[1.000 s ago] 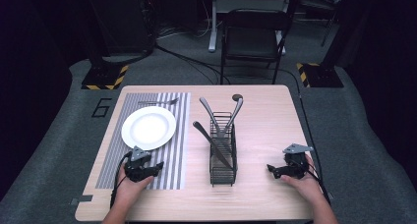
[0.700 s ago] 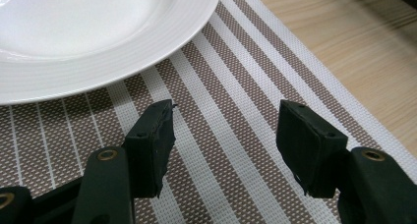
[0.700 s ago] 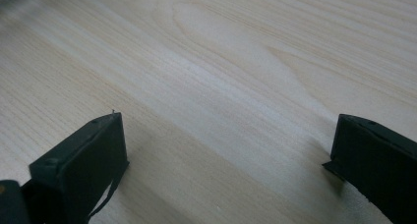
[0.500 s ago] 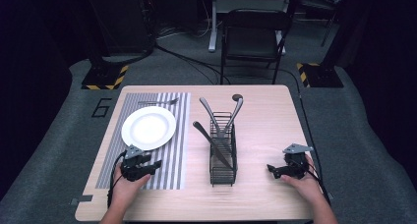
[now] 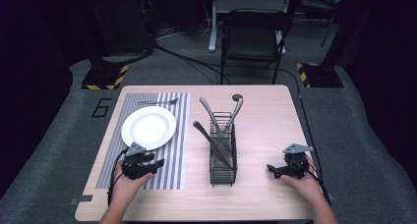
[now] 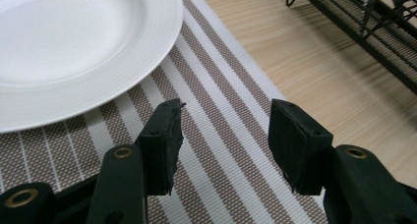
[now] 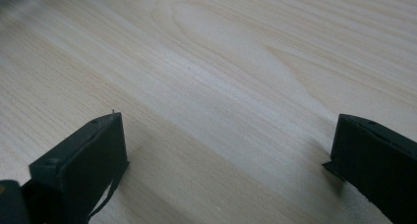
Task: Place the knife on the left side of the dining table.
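High view looks down on one wooden table [image 5: 265,121]. On it lies one striped mat [image 5: 169,135], and on the mat sits one white plate [image 5: 148,127]. One fork [image 5: 158,102] lies on the mat just past the plate. One black wire basket [image 5: 223,150] stands in the middle of the table. Three things stick up out of it: two grey handles [image 5: 210,113] that lean apart, and one knife [image 5: 211,144] that leans to the left. One small dark round thing [image 5: 237,97] lies near the far edge; I cannot tell what it is. One dark chair [image 5: 253,35] stands on the floor behind the table.

Two hands hold two grippers. The left gripper [image 5: 158,162] rests on the mat, just beside the near edge of the plate. Left gripper view shows its jaws apart, with only the striped mat between them. The basket stands between the two hands.

The right gripper [image 5: 271,169] rests on bare wood, near the basket's right side. Right gripper view shows its jaws wide apart and holding nothing.
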The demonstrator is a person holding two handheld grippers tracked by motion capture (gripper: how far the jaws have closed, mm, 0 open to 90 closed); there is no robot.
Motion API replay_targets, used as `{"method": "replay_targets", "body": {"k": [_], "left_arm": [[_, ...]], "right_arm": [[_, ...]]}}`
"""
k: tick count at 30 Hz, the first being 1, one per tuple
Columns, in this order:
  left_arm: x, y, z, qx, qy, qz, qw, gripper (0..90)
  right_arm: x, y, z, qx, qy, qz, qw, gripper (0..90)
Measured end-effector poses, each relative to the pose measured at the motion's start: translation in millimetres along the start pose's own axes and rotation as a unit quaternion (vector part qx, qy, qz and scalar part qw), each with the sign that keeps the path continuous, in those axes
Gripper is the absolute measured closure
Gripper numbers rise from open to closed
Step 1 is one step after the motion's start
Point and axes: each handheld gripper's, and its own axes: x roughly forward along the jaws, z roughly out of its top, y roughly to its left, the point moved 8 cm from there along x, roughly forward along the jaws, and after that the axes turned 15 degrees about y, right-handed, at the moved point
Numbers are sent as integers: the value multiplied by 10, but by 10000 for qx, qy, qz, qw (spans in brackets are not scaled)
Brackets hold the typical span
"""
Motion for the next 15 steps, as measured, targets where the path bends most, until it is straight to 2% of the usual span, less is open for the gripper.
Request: {"method": "replay_targets", "body": {"k": [5, 10, 15], "left_arm": [[19, -101, 71, -29, 47, -161, 9999, 470], [-31, -211, 196, 85, -5, -150, 9999, 480], [-81, -296, 309, 202, 60, -161, 9996, 489]], "right_arm": [[0, 4, -1, -7, 6, 39, 10000, 0], [0, 4, -1, -6, 9, 37, 10000, 0], [0, 4, -1, -5, 5, 39, 10000, 0]]}}
